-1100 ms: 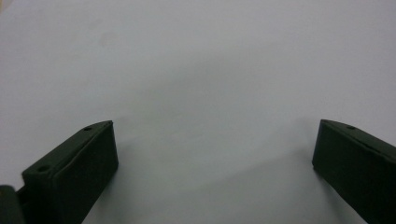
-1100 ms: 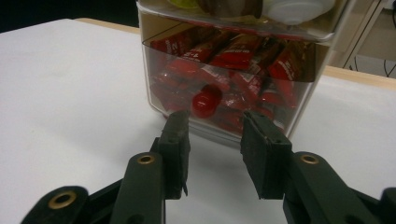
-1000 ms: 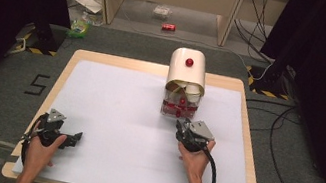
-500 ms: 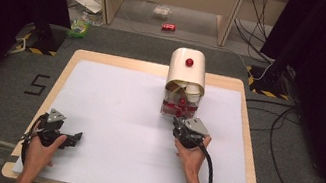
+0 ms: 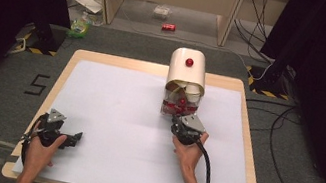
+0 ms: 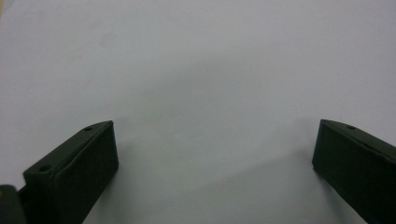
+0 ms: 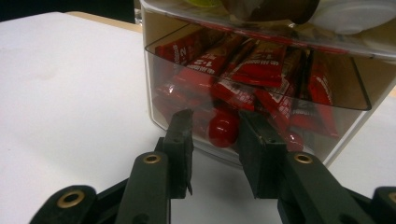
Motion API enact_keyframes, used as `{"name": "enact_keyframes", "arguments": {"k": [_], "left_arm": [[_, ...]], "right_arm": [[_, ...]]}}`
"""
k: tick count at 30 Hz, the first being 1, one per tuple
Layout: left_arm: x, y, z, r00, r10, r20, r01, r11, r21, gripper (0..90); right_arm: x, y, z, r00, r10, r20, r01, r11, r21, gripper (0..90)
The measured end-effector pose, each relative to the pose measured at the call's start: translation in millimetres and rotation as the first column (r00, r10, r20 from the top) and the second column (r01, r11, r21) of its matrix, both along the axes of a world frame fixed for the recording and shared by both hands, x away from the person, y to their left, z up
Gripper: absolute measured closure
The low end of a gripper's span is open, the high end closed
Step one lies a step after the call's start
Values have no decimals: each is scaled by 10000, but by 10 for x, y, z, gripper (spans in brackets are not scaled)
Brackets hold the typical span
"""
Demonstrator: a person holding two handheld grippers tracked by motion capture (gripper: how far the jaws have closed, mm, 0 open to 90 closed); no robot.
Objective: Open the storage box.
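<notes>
Closing my right gripper on drawer's red knob, pads not yet pressing; next: pinch, pull. Left gripper spread wide, idle.

Light falls from above onto my white surface, which glows evenly while the floor around it sinks into dim grey and near-black at both sides. Under my left fingers lie soft, blurred shadows, and the fingers themselves are out of focus. My right fingers look soft too, and the clear drawer beyond them carries faint glare.
</notes>
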State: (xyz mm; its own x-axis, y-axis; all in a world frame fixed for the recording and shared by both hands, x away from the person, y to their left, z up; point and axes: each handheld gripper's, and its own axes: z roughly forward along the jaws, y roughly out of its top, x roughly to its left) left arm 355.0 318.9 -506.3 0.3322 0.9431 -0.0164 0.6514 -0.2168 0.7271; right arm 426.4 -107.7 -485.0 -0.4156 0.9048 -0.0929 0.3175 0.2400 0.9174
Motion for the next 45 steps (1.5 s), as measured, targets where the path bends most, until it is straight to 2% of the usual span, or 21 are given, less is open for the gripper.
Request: {"name": "enact_keyframes", "arguments": {"k": [7,17,20,22,25,29,33,38,45], "left_arm": [[-1,-1,1,10000,1,4,-1,10000,14,0],[-1,-1,1,10000,0,6,0,10000,14,0],[-1,-1,1,10000,-2,7,2,10000,22,0],[-1,-2,1,10000,-1,10,1,10000,21,0],[-2,-2,1,10000,-8,20,8,10000,26,0],[-3,-3,1,10000,-12,23,12,10000,34,0],[-4,-3,2,10000,-21,28,21,10000,51,0],[-4,-3,1,10000,-24,27,24,10000,51,0],[-4,-3,1,10000,-25,26,25,10000,50,0]], "right_arm": [[-16,66,-53,9979,-639,-145,638,9979,-54,675],[-16,76,-59,9957,-906,-174,908,9957,154,699],[-29,126,-65,9925,-1217,-118,1218,9925,135,689],[-33,144,-64,9893,-1443,-197,1449,9888,344,694],[-40,166,-65,9843,-1759,-147,1763,9836,387,730],[-45,194,-66,9801,-1979,-129,1983,9793,404,735],[-46,198,-67,9802,-1979,-113,1982,9794,379,737],[-47,184,-62,9836,-1805,-61,1805,9835,80,738],[-58,172,-52,9854,-1697,-141,1698,9855,55,738]]}}
